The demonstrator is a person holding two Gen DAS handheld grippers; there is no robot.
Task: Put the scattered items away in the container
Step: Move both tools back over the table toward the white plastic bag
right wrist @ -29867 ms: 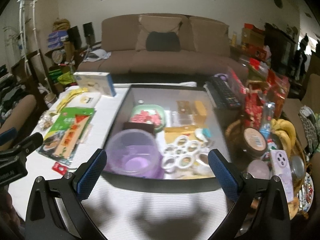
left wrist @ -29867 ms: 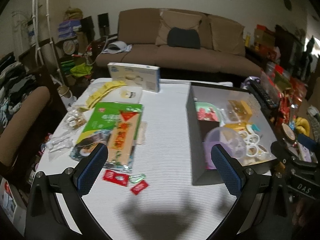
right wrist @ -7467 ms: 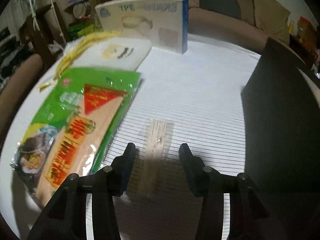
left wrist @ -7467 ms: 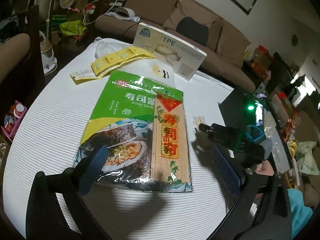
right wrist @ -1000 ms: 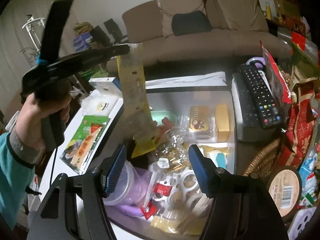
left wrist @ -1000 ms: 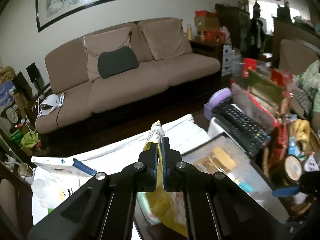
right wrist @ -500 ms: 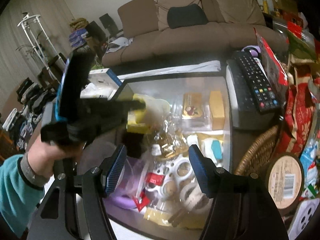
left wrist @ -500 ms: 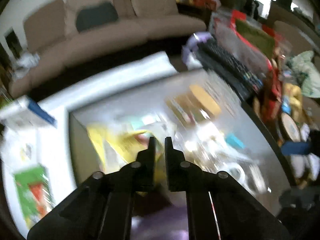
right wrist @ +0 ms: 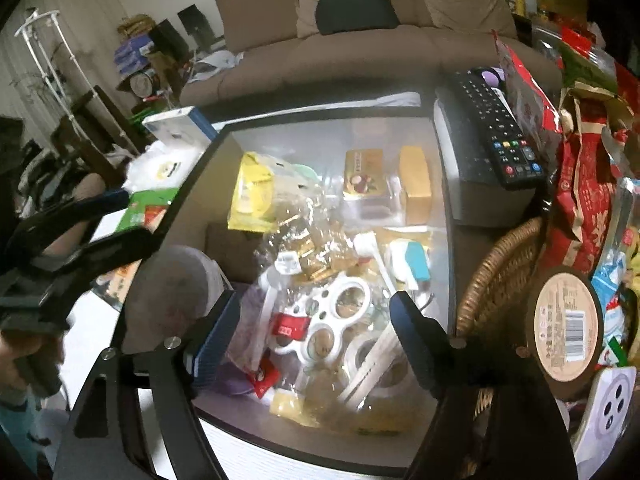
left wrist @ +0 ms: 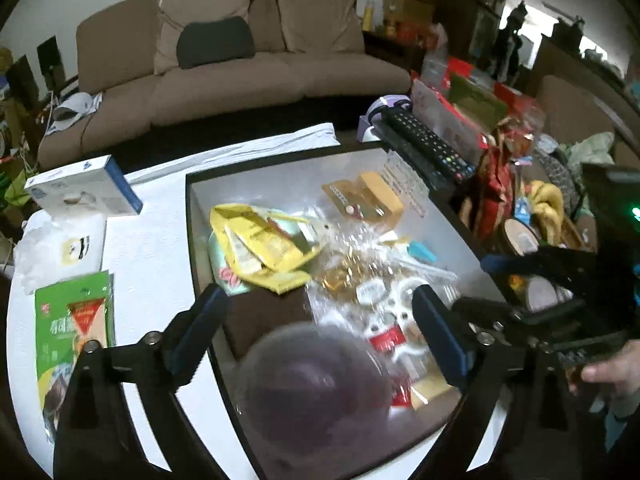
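Over the container (left wrist: 188, 216), dark-rimmed w/ pale inner walls, on a white ribbed tabletop (left wrist: 156, 248): left gripper (left wrist: 320, 320), jaws opening, blue pads spread wide, nothing pinched btwn them. Just beyond its tips, yellow sachet strip (left wrist: 264, 248) lying crumpled inside the container, atop a green-rimmed dish, free of both pads. Nearest the lens, blurred purple tub (left wrist: 316, 384), also inside. Alongside: gold candy bag (right wrist: 312, 248), white ring mould (right wrist: 340, 320), red sachets (right wrist: 290, 325), two small boxes at the far wall.

Right gripper (right wrist: 316, 328), lower over the same box, jaws also opening, pads apart, gripping nothing; ring mould and clear wrappers seen btwn them but below, untouched.

Still out on the tabletop, left of the container: green sushi-seaweed pack (left wrist: 74, 320), flat white packet (left wrist: 76, 246), white-and-blue box (left wrist: 84, 192) standing on edge.

Right of the container: black remote (right wrist: 496, 128) on a grey box, wicker basket (right wrist: 496, 272), round-lidded tub, red snack bags. Brown sofa (left wrist: 224, 68) w/ dark cushion behind.
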